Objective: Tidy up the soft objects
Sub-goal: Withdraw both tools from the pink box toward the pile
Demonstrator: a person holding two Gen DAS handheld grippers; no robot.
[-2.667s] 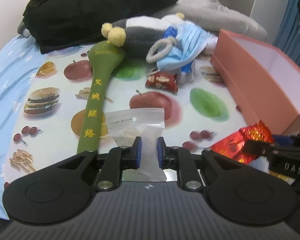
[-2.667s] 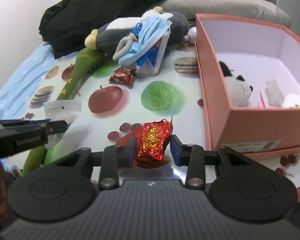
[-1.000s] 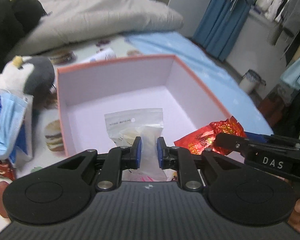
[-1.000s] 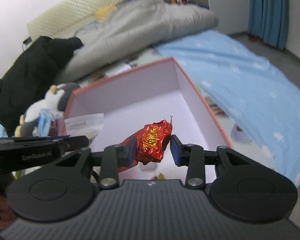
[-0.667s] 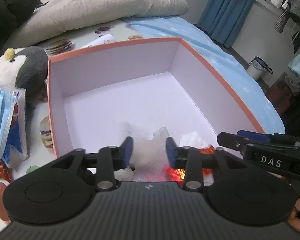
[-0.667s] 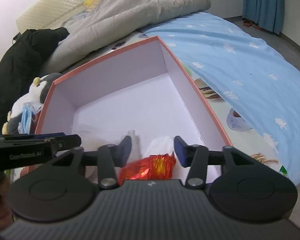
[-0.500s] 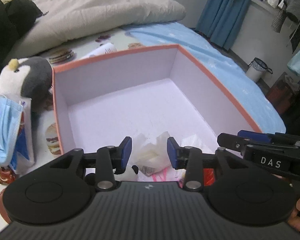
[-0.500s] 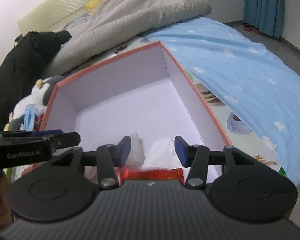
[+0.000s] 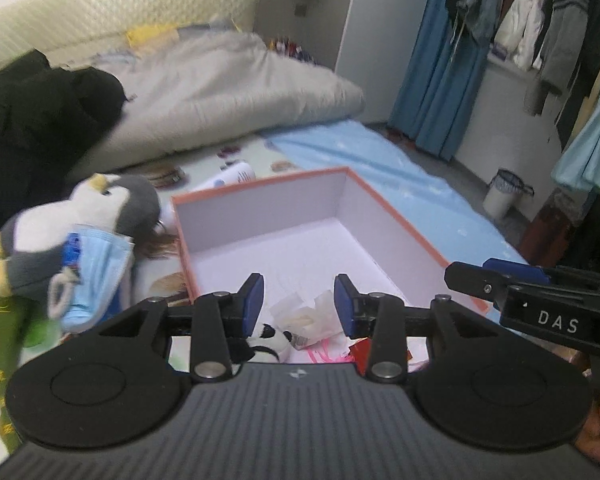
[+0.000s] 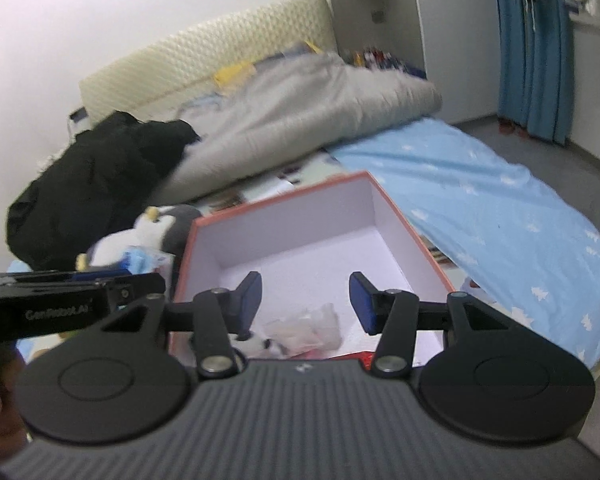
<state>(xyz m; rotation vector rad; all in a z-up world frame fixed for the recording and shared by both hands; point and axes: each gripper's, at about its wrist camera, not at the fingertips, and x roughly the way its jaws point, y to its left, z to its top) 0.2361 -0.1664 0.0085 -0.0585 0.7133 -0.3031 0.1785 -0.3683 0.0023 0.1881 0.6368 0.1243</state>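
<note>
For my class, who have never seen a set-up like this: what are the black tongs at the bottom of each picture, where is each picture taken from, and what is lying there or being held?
There is no robot. A person holds a two-finger gripper in each hand, and a camera on each one looks forward along its fingers. One picture is from the left gripper, the other from the right gripper. In each view the other hand's tool pokes in from the side.

Both look down into an open pink box on a bed. Inside lie a clear plastic bag, a small black-and-white plush and a red foil packet. Left of the box lie a penguin plush and a blue face mask.

Both grippers' jaws have just been opening and hold nothing.
</note>
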